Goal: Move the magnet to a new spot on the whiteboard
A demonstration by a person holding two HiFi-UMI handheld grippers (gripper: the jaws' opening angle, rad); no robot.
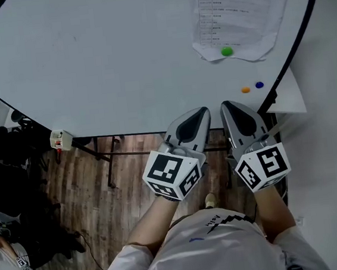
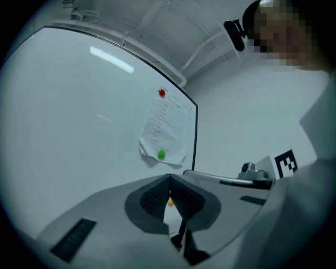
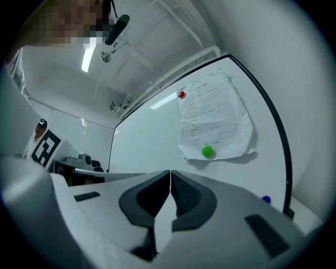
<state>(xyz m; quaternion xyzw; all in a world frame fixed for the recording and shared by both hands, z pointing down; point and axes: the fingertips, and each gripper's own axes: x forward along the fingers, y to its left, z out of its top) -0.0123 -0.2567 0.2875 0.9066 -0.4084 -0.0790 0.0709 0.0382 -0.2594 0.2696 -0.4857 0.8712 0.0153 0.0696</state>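
The whiteboard [image 1: 107, 60] fills the top of the head view. A printed sheet [image 1: 236, 10] hangs at its upper right under a green magnet [image 1: 226, 51]; a red magnet [image 3: 181, 95] pins the sheet's other end. Below the sheet sit an orange magnet [image 1: 245, 90] and a blue magnet [image 1: 259, 84] near the board's black frame. My left gripper [image 1: 200, 111] and right gripper [image 1: 226, 105] hang side by side just short of the board's lower edge, both shut and empty. In the left gripper view the green magnet [image 2: 161, 154] lies above the closed jaws [image 2: 169, 178].
Under the board are its black stand legs [image 1: 108, 161] on a wooden floor. A small white box [image 1: 61, 139] sits at the board's lower left edge, with dark bags [image 1: 3, 155] beside it. A white wall [image 1: 334, 114] lies right of the board's frame.
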